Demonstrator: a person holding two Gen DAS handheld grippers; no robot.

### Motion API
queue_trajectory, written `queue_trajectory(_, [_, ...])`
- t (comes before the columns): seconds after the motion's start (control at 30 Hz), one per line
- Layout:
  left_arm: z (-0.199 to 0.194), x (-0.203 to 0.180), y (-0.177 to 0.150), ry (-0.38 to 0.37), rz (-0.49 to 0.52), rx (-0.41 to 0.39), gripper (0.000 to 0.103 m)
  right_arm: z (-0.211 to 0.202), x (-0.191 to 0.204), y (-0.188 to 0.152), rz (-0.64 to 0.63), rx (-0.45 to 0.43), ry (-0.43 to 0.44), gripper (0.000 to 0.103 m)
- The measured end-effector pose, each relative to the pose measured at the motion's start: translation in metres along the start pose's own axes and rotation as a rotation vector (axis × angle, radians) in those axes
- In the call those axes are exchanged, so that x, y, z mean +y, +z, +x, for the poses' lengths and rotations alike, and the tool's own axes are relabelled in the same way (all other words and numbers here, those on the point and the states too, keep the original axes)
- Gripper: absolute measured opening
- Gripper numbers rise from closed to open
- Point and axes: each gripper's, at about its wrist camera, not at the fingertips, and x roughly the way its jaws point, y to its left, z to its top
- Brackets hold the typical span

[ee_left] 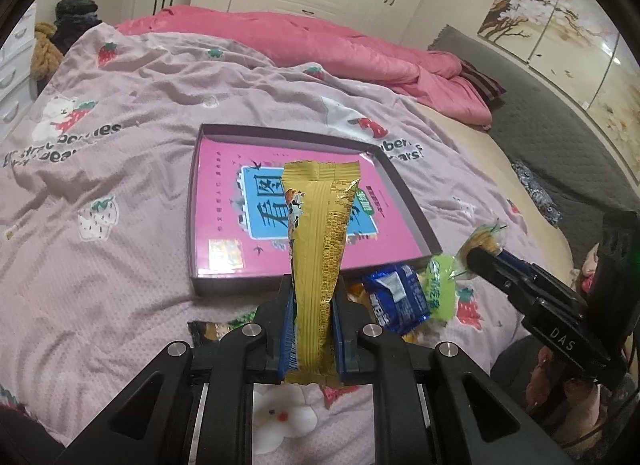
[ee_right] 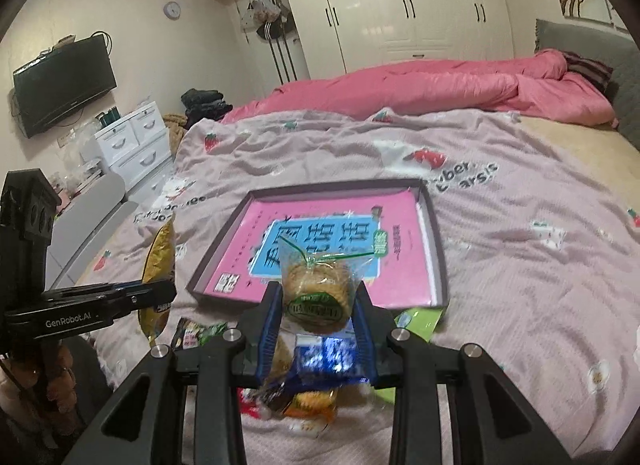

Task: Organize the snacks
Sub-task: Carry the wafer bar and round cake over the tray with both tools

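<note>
Left claw and right claw both clamped, angled downward.

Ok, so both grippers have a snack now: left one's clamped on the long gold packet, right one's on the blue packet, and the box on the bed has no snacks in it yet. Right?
Not quite. The right gripper is shut on the round cookie in clear wrap, not the blue packet, which lies on the bed; the right wrist view shows it. The left gripper does clamp the long gold packet, and the box holds no snacks.
</note>
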Motion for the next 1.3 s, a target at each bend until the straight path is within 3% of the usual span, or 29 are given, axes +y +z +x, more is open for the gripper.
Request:
queue_trajectory(0.67, [0.042,0.009,0.040,0.076,-0.021,-0.022,0.016,0.031,-0.027,0.029,0.025,-0.036,-0.035,0.035])
queue_trajectory(1.3, [0.096,0.029,0.050,0.152,-0.046,0.047,0.016,0.088,-0.069,0.027,0.100,0.111,-0.073,0.035])
